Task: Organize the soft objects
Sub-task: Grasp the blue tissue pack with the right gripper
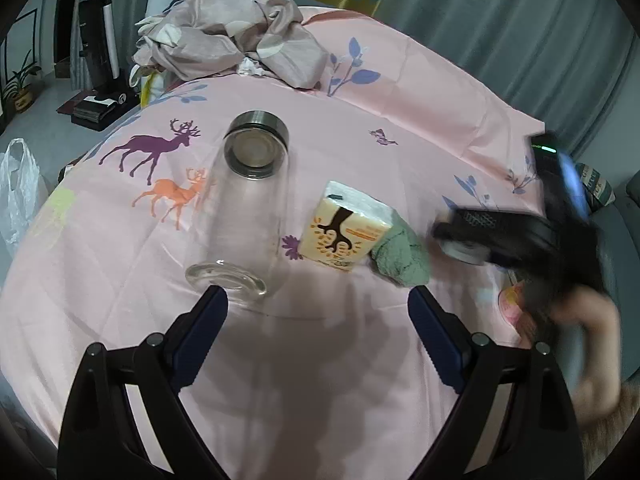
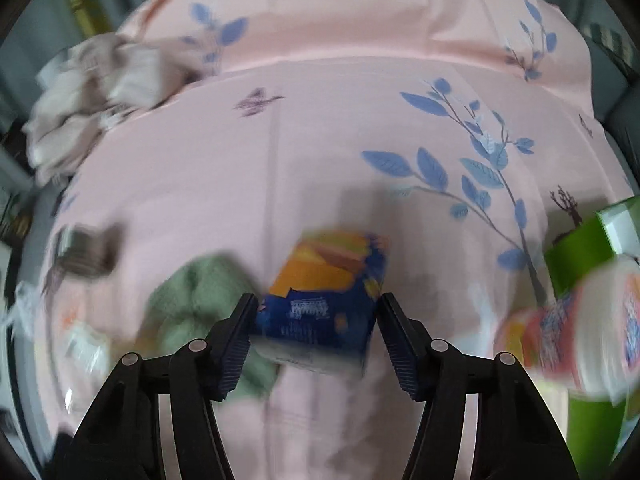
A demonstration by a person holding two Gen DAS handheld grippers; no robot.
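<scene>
The left gripper (image 1: 318, 300) hangs with fingers wide and empty, the glass bottle (image 1: 244, 216) just beyond its left finger. The right gripper (image 2: 316, 308) brackets the blue-and-orange tissue pack (image 2: 324, 300) on the desk (image 2: 320, 140); whether the fingers already pinch it I cannot tell. The grasp seems underway; next, a secure squeeze before lifting.

I can't read any text here. The blue and orange packet (image 2: 324, 304) has a white print block, too blurred to make out; the cream tissue pack (image 1: 344, 228) shows a brown tree logo with an orange strip, its lettering too small to tell.
</scene>
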